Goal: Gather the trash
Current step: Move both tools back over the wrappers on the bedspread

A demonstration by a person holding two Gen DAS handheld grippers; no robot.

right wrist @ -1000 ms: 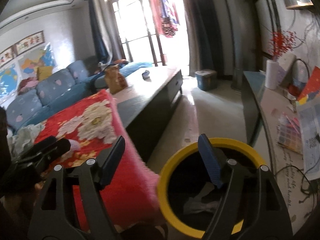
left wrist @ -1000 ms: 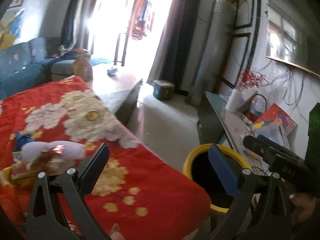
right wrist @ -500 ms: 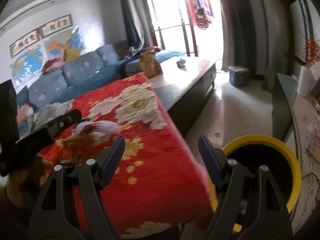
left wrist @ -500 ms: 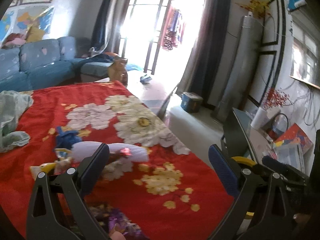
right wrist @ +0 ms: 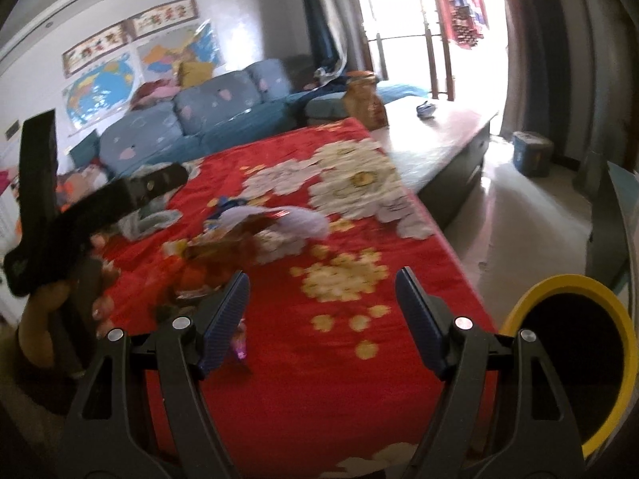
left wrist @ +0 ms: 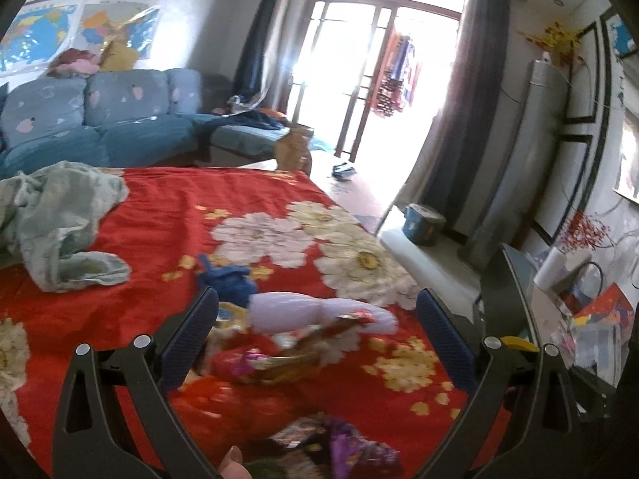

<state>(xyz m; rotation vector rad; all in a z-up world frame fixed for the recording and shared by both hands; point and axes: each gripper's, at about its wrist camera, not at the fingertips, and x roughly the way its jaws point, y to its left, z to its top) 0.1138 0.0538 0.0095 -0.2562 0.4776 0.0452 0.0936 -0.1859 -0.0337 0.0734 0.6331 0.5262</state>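
Observation:
Trash lies on a red flowered blanket: a pale lilac bag, shiny gold and red wrappers, a blue crumpled piece and a purple wrapper near the front edge. My left gripper is open and empty, just short of the lilac bag and wrappers. My right gripper is open and empty above the blanket, with the trash pile ahead on the left. A yellow-rimmed black bin stands at the right; its rim also shows in the left wrist view.
A green-grey cloth lies on the blanket's left. A blue sofa stands behind. A long low table with a brown bag extends beyond the blanket. A cluttered side desk stands at right. My left hand-held gripper body shows at left.
Both grippers have swung left from the yellow bin toward the blanket and the trash pile. The bin has slid to the right edge of both views. Both stay open.

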